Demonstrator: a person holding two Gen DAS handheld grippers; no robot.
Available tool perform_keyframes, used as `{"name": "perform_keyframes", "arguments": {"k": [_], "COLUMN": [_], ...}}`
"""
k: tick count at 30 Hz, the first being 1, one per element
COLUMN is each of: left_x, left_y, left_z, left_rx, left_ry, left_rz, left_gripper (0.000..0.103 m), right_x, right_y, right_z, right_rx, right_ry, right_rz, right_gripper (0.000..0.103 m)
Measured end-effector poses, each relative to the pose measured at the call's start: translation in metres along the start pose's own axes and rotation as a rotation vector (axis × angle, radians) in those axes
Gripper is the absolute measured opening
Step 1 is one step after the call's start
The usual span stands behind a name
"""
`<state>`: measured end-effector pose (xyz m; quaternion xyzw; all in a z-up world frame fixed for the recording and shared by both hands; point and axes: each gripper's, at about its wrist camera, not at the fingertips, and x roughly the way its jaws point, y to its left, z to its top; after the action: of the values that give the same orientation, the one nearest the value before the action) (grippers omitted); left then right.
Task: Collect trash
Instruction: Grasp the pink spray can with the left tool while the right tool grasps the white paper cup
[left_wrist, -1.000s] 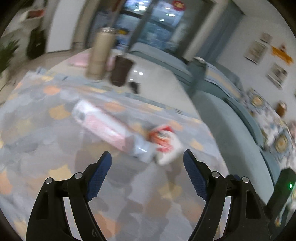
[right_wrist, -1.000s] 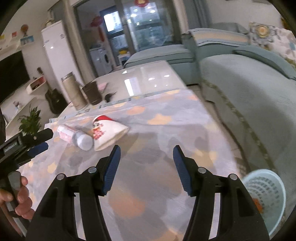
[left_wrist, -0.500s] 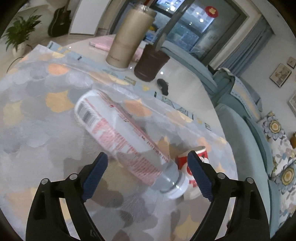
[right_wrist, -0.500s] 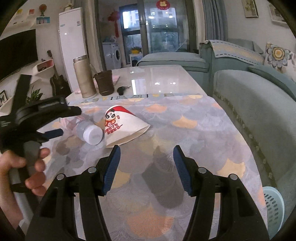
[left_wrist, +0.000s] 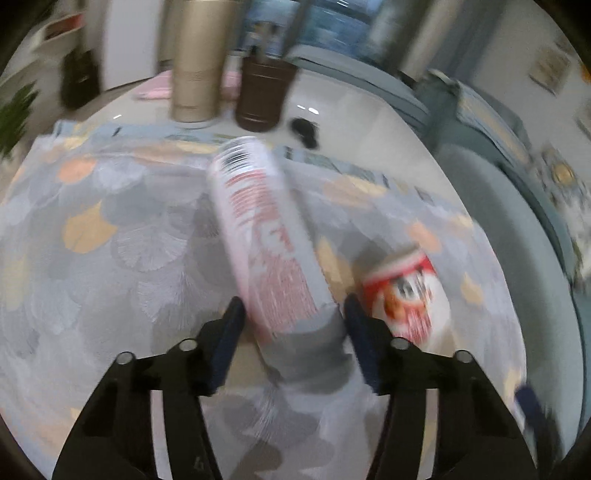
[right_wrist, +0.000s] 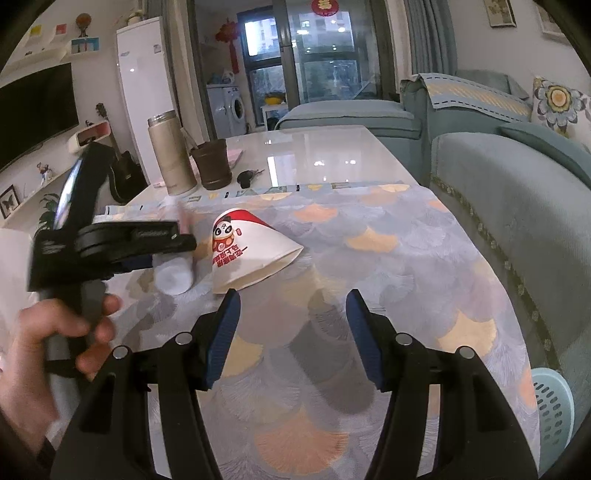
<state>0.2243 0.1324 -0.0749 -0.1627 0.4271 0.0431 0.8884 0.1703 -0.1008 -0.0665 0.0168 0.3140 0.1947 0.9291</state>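
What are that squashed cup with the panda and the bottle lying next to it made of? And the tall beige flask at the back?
The panda cup looks like thin matte paper: it has creased flat into a cone. The bottle seems to be plastic under a printed wrap label with a barcode, though blur leaves that open. The beige flask looks like brushed metal, with a soft sheen and a shiny steel rim.

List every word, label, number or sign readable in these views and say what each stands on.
Paper cup: red characters under a panda cartoon, too small to read.
Bottle: barcode and red print, blurred, unreadable.
Left gripper body: small embossed lettering seen from the right wrist view, unreadable.
Red ornament on the glass door: gold character, too small to read.
Nothing can be quoted.
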Motion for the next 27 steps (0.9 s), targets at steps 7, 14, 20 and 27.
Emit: {"name": "perform_keyframes", "arguments": {"k": [7, 14, 20, 27], "left_x": [-0.018, -0.022, -0.022, -0.021], "left_y": [0.016, 0.024, 0.029, 0.033], "left_z": [-0.022, -0.035, -0.034, -0.033], "left_rx": [0.075, 0.062, 0.031, 0.014], "left_ry": [-0.006, -0.097, -0.101, -0.097], "left_rz": [-0.022, -0.075, -0.104, -0.126], "left_gripper": [0.050, 0.050, 0.049, 0.049], "right_x": [0.026, 0.071, 0.119, 0.139], "right_y": [0.000, 0.012, 0.020, 0.035], "right_z": [0.008, 0.042, 0.060, 0.062], "right_rx": [0.017, 0.040, 0.065, 0.053], "right_ry": [0.120, 0.161, 0.235, 0.304], "right_rz": [0.033, 0.070, 0.064, 0.071], "right_gripper": [0.066, 0.080, 0.091, 0.087]}}
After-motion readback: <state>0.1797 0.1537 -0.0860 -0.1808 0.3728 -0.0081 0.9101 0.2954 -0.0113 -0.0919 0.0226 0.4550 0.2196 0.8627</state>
